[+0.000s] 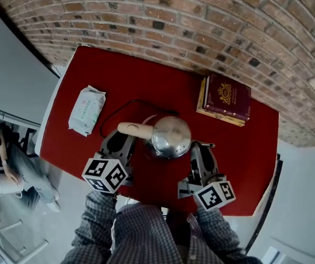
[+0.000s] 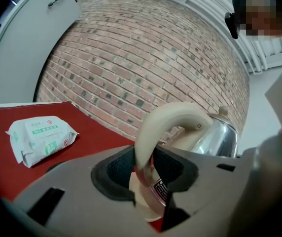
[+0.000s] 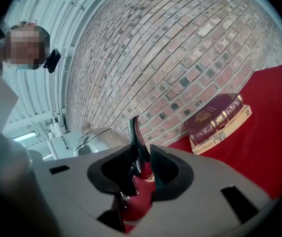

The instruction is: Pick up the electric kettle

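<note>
The steel electric kettle (image 1: 170,136) sits between my two grippers over the red table (image 1: 91,76). Its cream handle (image 1: 135,128) points left. My left gripper (image 1: 125,141) is shut on that handle (image 2: 165,120), with the dark pads pressing its lower part; the shiny body (image 2: 220,137) shows behind. On the other side, my right gripper (image 1: 200,152) is shut on the kettle's dark spout (image 3: 136,135), which stands up between the pads, and the lid (image 3: 99,137) shows to the left. Whether the kettle's base touches the table is hidden.
A white and green wipes pack (image 1: 87,110) lies at the table's left. A maroon book (image 1: 226,99) rests at the back right by the brick wall. A black cord (image 1: 121,106) loops behind the kettle. A seated person (image 1: 9,164) is left of the table.
</note>
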Motion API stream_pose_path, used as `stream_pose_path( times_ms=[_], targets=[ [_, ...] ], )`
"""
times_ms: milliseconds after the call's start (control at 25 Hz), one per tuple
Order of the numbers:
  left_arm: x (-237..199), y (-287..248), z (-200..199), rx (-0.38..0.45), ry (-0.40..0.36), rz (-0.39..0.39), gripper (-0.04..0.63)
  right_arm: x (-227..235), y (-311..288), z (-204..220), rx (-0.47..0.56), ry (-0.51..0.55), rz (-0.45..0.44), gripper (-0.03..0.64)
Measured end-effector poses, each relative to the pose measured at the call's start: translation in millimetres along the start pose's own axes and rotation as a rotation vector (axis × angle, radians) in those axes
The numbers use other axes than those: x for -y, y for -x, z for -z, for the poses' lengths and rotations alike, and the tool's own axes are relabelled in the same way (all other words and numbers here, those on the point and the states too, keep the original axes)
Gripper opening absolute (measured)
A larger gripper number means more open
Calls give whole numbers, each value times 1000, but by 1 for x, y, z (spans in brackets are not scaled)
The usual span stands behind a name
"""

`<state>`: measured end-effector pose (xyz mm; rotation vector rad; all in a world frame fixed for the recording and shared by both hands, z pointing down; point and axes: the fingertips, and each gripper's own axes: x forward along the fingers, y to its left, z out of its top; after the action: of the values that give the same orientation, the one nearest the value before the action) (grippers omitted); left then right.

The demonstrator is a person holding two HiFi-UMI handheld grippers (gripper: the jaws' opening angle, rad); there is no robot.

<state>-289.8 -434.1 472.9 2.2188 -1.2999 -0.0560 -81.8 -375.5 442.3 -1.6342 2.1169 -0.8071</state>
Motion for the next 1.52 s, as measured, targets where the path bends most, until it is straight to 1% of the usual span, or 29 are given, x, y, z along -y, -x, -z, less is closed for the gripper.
stream_pose_path(
  times_ms=[120,320,600,760,1040,1160,1520],
  targets=[
    [20,10,-3,12,5,2,127,-4,14,-17,24,4,-2,115],
    [51,28,-3,19,37,-10,127,-11,40,-40,27,34,-8,114],
    [93,43,-8,31,20,6,127,-13,78,-65,34,21,-10,114],
    [110,54,-7,39,27,-1,127,-15,93,-76,36,22,-21,114],
    [128,61,-6,66,13,-13,127,-14,109,-86,29,49,-45,114],
    [134,64,-5,73,4,-18,127,-13,112,-89,27,40,-50,114],
    [138,70,0,80,20,-42,127,-11,116,-90,15,41,-71,114]
  ],
)
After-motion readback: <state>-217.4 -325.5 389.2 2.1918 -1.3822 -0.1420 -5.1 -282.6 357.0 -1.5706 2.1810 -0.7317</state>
